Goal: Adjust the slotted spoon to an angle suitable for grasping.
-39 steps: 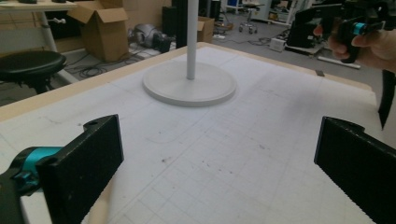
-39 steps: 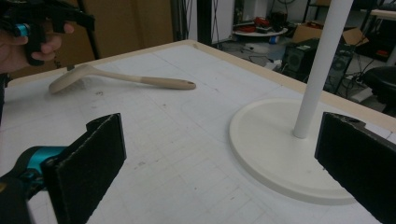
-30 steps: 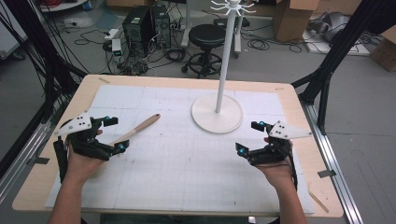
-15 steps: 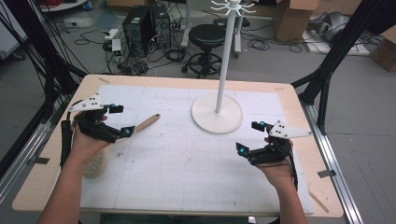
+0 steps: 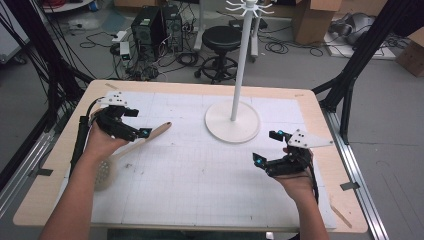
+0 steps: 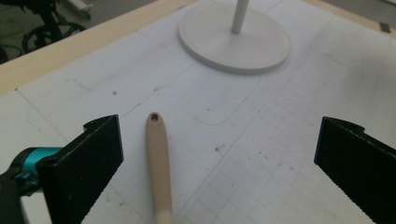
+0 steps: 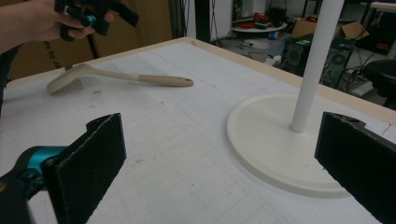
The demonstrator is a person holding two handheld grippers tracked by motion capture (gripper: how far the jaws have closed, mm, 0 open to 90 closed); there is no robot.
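A beige slotted spoon (image 5: 150,137) lies flat on the white gridded mat, its handle pointing toward the white stand's round base (image 5: 232,121). My left gripper (image 5: 138,123) hovers open over the handle. In the left gripper view the handle (image 6: 158,163) runs up between the jaws, closer to the left one, with the hanging hole at its tip. My right gripper (image 5: 267,147) is open and empty at the front right, just in front of the base. In the right gripper view the spoon (image 7: 121,77) lies far left and the stand pole (image 7: 313,65) rises at right.
The stand's thin white pole (image 5: 240,60) rises from its base and carries hooks at the top. The mat covers most of the wooden table (image 5: 320,107). A person's forearm lies over the spoon's head (image 5: 102,172). Stool, computers and cables sit on the floor beyond the table.
My left gripper has moved forward and to the right, from beside the spoon's head to over its handle. The right gripper has hardly moved. The spoon lies where it was.
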